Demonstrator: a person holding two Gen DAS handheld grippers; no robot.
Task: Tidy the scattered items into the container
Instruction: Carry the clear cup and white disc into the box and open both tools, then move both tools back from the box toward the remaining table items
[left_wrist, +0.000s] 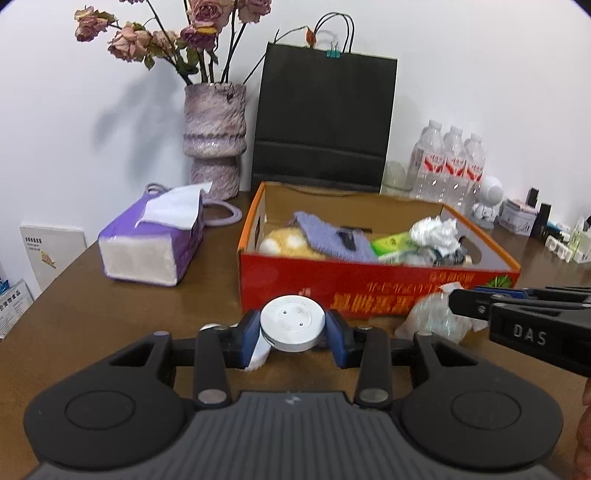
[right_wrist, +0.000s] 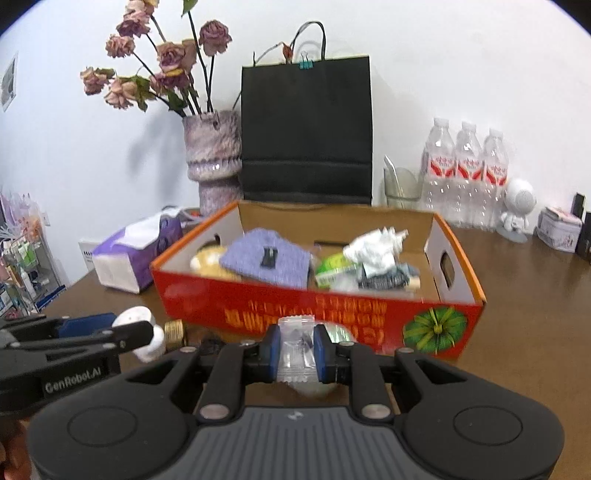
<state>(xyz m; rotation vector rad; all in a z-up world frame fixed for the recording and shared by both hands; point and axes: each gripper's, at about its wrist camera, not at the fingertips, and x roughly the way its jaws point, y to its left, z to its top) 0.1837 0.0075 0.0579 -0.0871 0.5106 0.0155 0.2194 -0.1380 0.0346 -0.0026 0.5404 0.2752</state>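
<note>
From the left wrist, the left gripper has its blue pads clamped on a white disc, held above the table just in front of the red box. The box already holds a purple cloth, crumpled paper and a green packet. A tissue pack sits to its left. From the right wrist, the right gripper pinches a clear packet tightly between its fingers, near the box's front wall. The left gripper shows at the left edge with the disc.
</note>
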